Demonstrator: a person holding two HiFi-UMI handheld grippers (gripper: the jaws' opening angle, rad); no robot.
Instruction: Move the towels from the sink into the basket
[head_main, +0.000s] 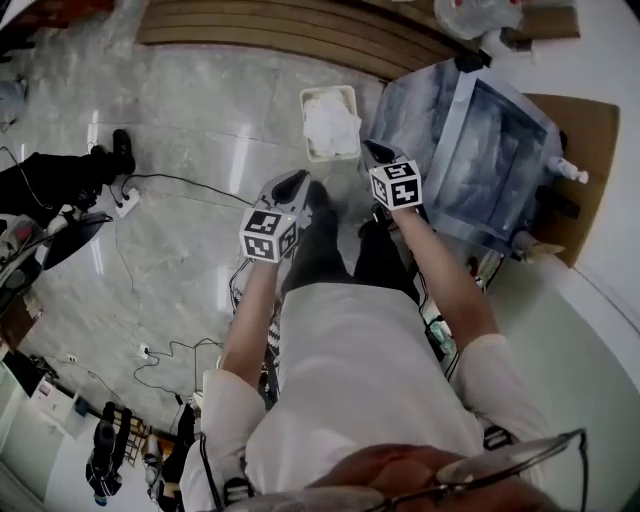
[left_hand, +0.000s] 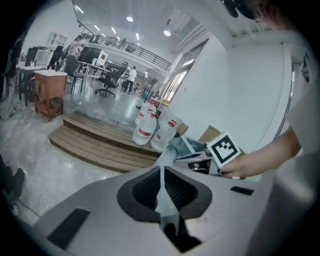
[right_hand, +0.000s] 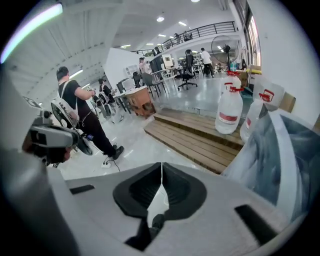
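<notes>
Standing on a glossy stone floor (head_main: 200, 110), a person in a white shirt holds both grippers up in front of the body. The left gripper (left_hand: 161, 171) has its jaws pressed together with nothing between them. The right gripper (right_hand: 161, 170) is likewise pressed together and carries nothing. From above, a pale rectangular basket (head_main: 312, 98) sits on the floor just beyond the two gripper tips, between them, and crumpled white towels (head_main: 331, 128) lie inside it. The sink (head_main: 485, 150), bluish-grey, stands on the right of the right gripper, close by it, with a brown counter (head_main: 590, 160) on its far side. Beyond the basket, farther from both grippers, runs a low wooden platform (right_hand: 195, 134) with big plastic water jugs (right_hand: 229, 111) standing on it.
</notes>
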